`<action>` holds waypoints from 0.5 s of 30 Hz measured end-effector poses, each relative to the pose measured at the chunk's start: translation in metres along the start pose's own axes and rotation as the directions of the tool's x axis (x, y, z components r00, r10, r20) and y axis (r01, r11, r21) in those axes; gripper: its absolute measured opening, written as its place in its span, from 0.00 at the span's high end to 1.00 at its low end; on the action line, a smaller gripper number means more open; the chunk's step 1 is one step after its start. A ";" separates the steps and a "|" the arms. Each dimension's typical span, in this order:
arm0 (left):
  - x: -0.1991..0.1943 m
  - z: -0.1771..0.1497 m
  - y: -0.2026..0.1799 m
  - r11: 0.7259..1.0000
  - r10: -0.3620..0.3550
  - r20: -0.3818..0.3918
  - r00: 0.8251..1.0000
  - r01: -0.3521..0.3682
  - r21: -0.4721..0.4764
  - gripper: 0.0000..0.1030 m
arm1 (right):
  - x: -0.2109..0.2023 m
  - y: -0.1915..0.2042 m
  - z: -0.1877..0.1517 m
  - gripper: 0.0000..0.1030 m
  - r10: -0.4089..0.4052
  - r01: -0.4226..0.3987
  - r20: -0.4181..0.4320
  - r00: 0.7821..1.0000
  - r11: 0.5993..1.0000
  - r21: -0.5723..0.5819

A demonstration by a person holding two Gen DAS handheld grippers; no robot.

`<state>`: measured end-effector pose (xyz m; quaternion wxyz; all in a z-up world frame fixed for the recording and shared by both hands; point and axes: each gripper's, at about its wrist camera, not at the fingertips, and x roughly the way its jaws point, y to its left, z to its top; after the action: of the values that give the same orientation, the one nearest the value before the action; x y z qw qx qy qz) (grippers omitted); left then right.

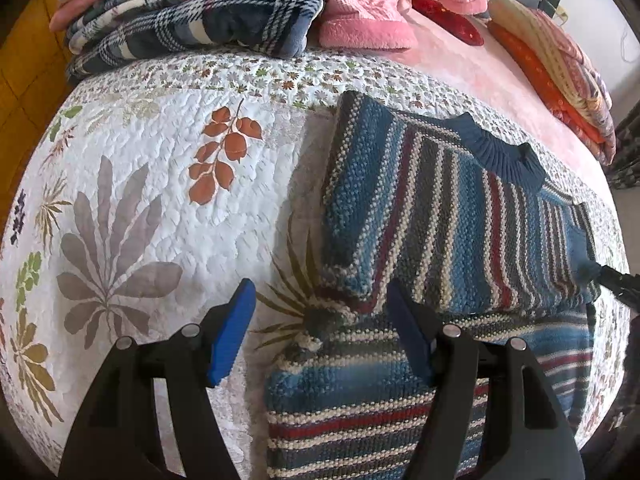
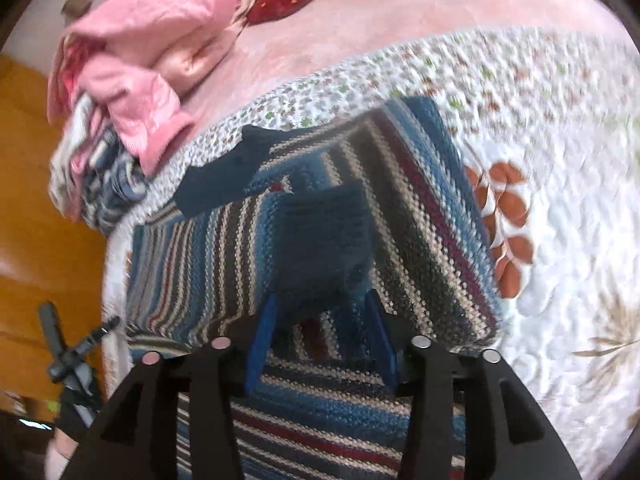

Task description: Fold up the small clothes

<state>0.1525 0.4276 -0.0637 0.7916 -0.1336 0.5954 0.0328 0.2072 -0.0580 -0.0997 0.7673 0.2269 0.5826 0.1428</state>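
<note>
A striped knit sweater point(image 1: 440, 216) in blue, white and dark red lies flat on the leaf-print quilt point(image 1: 160, 160), its dark blue collar point(image 1: 500, 148) toward the far side. One sleeve is folded across the body. My left gripper point(image 1: 320, 312) is open just above the sweater's near left corner, holding nothing. In the right wrist view, my right gripper point(image 2: 322, 320) is shut on the sleeve's dark blue cuff point(image 2: 328, 236), over the sweater point(image 2: 420, 220) body. The left wrist view shows that right gripper point(image 1: 604, 274) at the sweater's right edge.
A folded plaid blanket stack point(image 1: 192, 16) and pink garments point(image 1: 360, 4) lie at the back of the bed. Folded orange and patterned bedding point(image 1: 560, 80) is at the back right. Orange flooring point(image 2: 36, 160) and a stand point(image 2: 68, 356) lie past the bed's edge.
</note>
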 end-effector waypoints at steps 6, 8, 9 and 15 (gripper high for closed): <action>0.014 -0.005 -0.009 0.999 0.012 -0.027 1.000 -0.011 0.032 0.33 | 0.024 -0.007 0.006 0.75 0.058 -0.056 -0.033 0.998 0.997 0.044; 0.020 -0.007 -0.012 0.999 0.018 -0.044 0.999 -0.017 0.044 0.33 | 0.026 -0.001 0.009 0.85 0.017 -0.016 -0.047 0.999 1.000 0.014; 0.023 -0.008 -0.013 0.998 0.027 -0.053 0.998 -0.024 0.052 0.33 | 0.024 0.002 0.009 0.87 0.009 -0.009 -0.037 0.999 1.000 0.003; 0.040 -0.016 -0.014 0.997 0.049 -0.102 0.994 -0.042 0.071 0.31 | 0.034 -0.005 0.001 0.88 -0.078 0.079 -0.075 0.994 0.997 0.018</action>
<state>0.1520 0.4056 -0.1029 0.7629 -0.0941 0.6392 0.0233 0.2176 -0.0463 -0.1303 0.7478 0.2064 0.6205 0.1148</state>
